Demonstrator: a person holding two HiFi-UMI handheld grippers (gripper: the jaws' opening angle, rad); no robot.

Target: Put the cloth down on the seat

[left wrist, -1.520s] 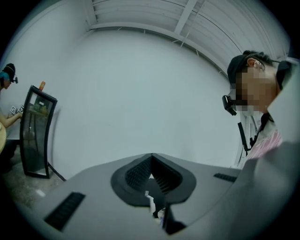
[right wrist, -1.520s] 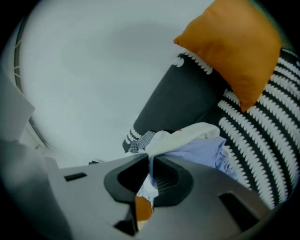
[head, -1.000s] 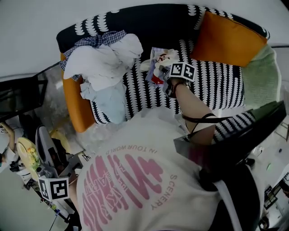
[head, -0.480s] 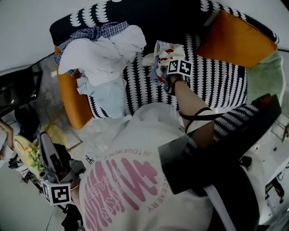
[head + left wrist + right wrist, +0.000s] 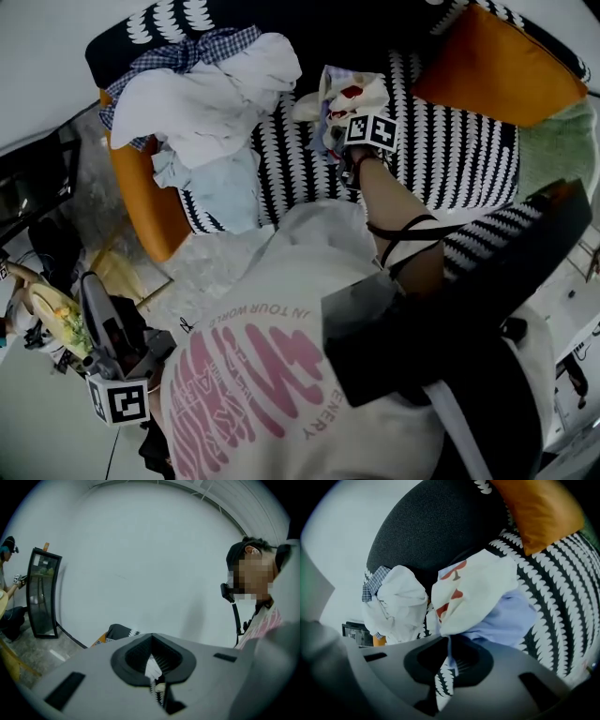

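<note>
1. Head view: the cloth (image 5: 345, 94), cream with red print and a pale blue part, is bunched over the black-and-white patterned seat (image 5: 450, 169), close to the dark backrest (image 5: 347, 37).
2. Its long axis runs from the right gripper (image 5: 448, 660) away toward the backrest. The gripped end is nearest the person, and the loose bulk points at the backrest.
3. In the right gripper view the cloth fans out from the jaws, the cream part up and to the left, the blue part to the right against the seat pattern. Whether the bulk lies fully on the seat I cannot tell.
4. The right gripper's jaws are pressed almost together on a thin fold of the cloth's edge.
5. A pile of clothes (image 5: 211, 108), white, pale blue and checked, lies on the seat's left side, just beside the cloth but apart from it. An orange cushion (image 5: 502, 61) leans at the right, well apart.
6. The left gripper (image 5: 157, 686) is low at the person's left, away from the seat. Its toothed jaws are together with nothing between them.
</note>
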